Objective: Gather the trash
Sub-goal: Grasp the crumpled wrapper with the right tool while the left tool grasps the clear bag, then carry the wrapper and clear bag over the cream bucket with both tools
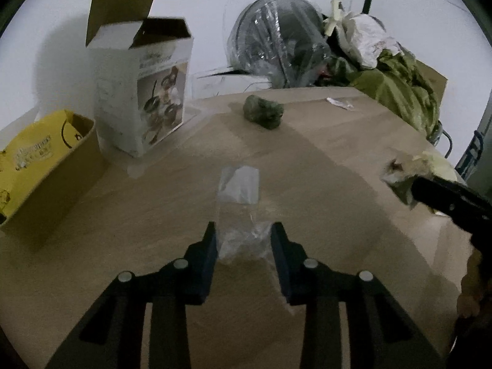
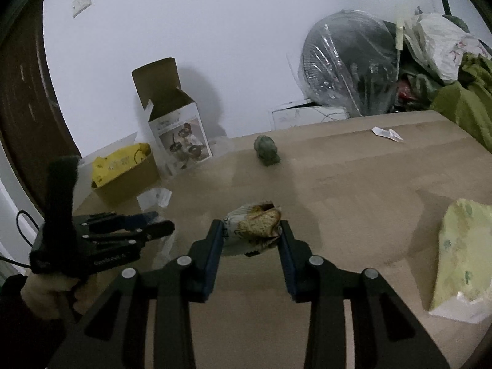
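Note:
A clear plastic wrapper (image 1: 238,212) lies on the tan table (image 1: 338,153); my left gripper (image 1: 243,235) is open with its fingers on either side of the wrapper's crumpled near end. My right gripper (image 2: 251,232) is shut on a crumpled snack wrapper (image 2: 255,224) with a bread picture. That wrapper also shows in the left wrist view (image 1: 402,175) at the right gripper's tip. A dark green crumpled wad (image 1: 263,112) (image 2: 267,150) lies further back. A small white paper scrap (image 1: 338,103) (image 2: 386,133) lies at the far right.
A brown box with a yellow bag (image 1: 40,166) (image 2: 123,169) sits at the left. An open white cookware box (image 1: 144,92) (image 2: 178,132) stands behind it. A plastic-wrapped fan (image 1: 283,43), bags and green cloth (image 1: 399,92) crowd the back right. A pale yellow packet (image 2: 461,255) lies at right.

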A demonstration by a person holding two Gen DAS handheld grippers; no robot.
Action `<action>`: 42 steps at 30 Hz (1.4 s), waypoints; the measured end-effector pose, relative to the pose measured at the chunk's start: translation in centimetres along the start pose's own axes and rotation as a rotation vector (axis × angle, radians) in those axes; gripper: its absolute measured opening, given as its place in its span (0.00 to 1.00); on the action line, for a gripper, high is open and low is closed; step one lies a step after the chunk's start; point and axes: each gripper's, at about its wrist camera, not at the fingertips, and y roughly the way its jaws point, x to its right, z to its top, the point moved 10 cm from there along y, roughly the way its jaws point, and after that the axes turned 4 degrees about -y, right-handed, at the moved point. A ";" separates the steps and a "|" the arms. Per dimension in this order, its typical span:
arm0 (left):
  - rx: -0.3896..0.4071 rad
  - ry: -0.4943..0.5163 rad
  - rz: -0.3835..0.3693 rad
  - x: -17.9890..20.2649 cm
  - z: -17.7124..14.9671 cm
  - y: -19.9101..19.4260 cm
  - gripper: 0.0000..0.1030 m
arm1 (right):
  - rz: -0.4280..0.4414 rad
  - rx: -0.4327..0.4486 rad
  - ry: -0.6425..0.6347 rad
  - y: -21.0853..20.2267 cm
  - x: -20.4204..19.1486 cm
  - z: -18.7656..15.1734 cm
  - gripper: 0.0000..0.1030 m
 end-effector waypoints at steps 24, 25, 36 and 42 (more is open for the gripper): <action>0.091 0.113 -0.168 8.8 -3.6 -8.8 0.32 | -0.132 0.010 0.017 -9.8 -0.6 -6.0 0.33; 0.094 0.116 -0.173 9.0 -3.7 -9.0 0.32 | -0.139 0.010 0.017 -10.2 -0.7 -6.3 0.33; 0.101 0.183 -0.261 12.6 -5.6 -11.7 0.32 | -0.223 0.019 0.046 -14.9 -0.5 -9.2 0.33; 0.103 0.230 -0.307 15.0 -6.8 -12.8 0.32 | -0.268 0.029 0.072 -17.3 0.2 -11.0 0.33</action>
